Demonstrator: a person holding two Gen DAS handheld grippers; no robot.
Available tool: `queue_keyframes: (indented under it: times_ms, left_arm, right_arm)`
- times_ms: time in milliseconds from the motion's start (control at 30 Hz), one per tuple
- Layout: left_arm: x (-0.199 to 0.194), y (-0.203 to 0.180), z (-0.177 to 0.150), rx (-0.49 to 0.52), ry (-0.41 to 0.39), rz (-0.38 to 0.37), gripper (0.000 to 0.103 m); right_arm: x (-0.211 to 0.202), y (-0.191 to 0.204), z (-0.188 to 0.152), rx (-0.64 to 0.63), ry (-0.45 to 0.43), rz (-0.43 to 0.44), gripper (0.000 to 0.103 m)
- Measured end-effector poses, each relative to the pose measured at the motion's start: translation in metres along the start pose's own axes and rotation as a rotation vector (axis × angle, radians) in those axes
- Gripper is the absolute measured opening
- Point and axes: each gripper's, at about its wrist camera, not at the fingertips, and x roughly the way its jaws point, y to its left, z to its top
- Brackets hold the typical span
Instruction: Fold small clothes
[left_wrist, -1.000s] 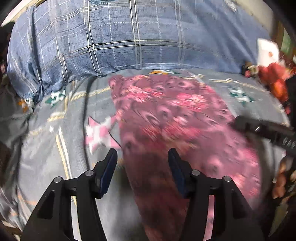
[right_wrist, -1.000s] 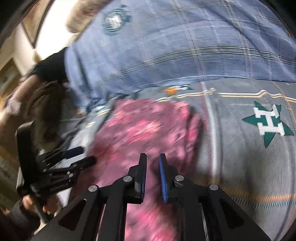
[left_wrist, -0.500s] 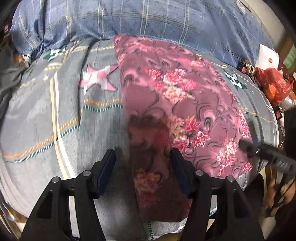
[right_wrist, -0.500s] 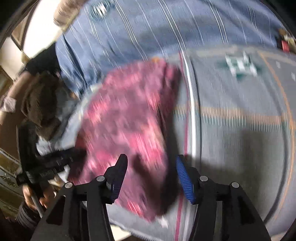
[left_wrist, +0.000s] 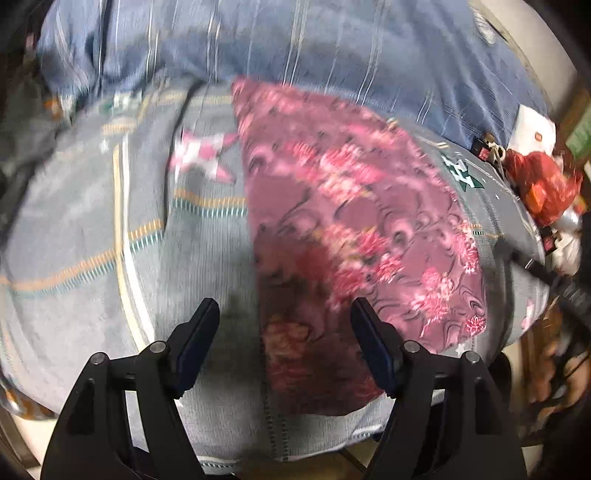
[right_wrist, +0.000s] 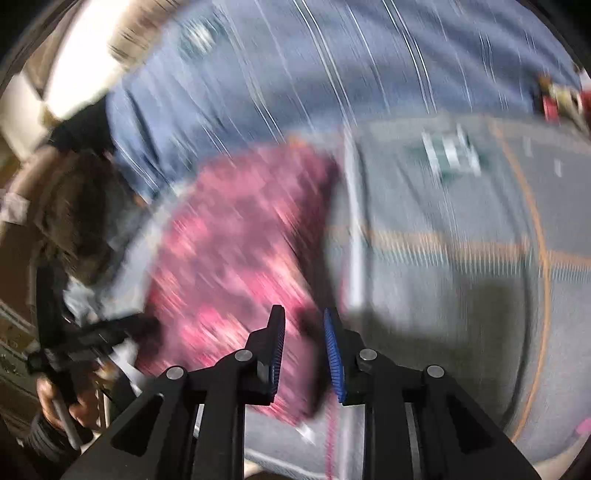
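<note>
Left wrist view: the left gripper (left_wrist: 282, 345) hangs over the near end of the floral garment (left_wrist: 343, 221), its fingers (left_wrist: 195, 339) spread wider than half a second ago, nothing between them but air. The garment lies flat as a long folded strip on the grey patterned bedsheet (left_wrist: 92, 221), running from the near edge of the bed up to the blue plaid blanket (left_wrist: 295, 48) — much as it lay before, though the picture is now blurred by motion. At the far right a red plastic bag (left_wrist: 543, 184) sits on the bed's edge; what is in it cannot be made out.

Right wrist view: the right gripper (right_wrist: 304, 345) has its fingers (right_wrist: 334, 354) drawn closer than half a second ago — a narrow gap is left, and they clamp nothing. They hover above the garment's near right edge (right_wrist: 236, 258), where cloth meets bedsheet (right_wrist: 443, 258). The left gripper (right_wrist: 92, 339) shows at the lower left, held in the person's hand (right_wrist: 55, 402).
</note>
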Motion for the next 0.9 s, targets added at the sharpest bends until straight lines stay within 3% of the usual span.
queue_keyframes:
  times_ms: [67, 133, 267, 300, 500, 633, 733, 767, 833, 900]
  left_arm:
    - [0.006, -0.007, 0.001, 0.033, -0.012, 0.041, 0.074]
    - [0.021, -0.009, 0.002, 0.029, 0.034, 0.051, 0.074]
    - [0.037, -0.004, -0.002, -0.004, 0.055, 0.049, 0.076]
    - [0.036, -0.003, -0.002, -0.018, 0.051, 0.043, 0.076]
    - [0.027, -0.008, 0.0, 0.007, 0.048, 0.059, 0.075]
    - [0.013, -0.01, 0.009, -0.016, 0.007, 0.003, 0.074]
    - [0.017, -0.009, 0.031, -0.03, -0.011, -0.008, 0.074]
    - [0.025, -0.006, 0.037, -0.032, -0.002, 0.008, 0.074]
    - [0.046, 0.0, 0.043, -0.029, 0.05, 0.029, 0.076]
    - [0.053, 0.013, 0.047, -0.106, 0.095, -0.052, 0.076]
  right_arm:
    - [-0.004, 0.009, 0.006, -0.021, -0.056, 0.029, 0.031]
    - [0.011, 0.019, 0.009, -0.039, -0.057, 0.031, 0.031]
    - [0.069, 0.011, -0.008, -0.066, 0.109, -0.069, 0.028]
    - [0.066, 0.012, -0.011, -0.078, 0.058, -0.071, 0.029]
    - [0.047, 0.008, 0.005, -0.029, 0.066, -0.033, 0.032]
    - [0.05, 0.021, 0.014, -0.023, 0.013, 0.011, 0.032]
    - [0.072, 0.023, 0.011, -0.072, 0.084, -0.036, 0.033]
    - [0.082, 0.022, 0.007, -0.088, 0.127, -0.05, 0.033]
    - [0.079, 0.023, 0.009, -0.103, 0.116, -0.042, 0.033]
    - [0.073, 0.022, 0.021, -0.086, 0.114, -0.025, 0.033]
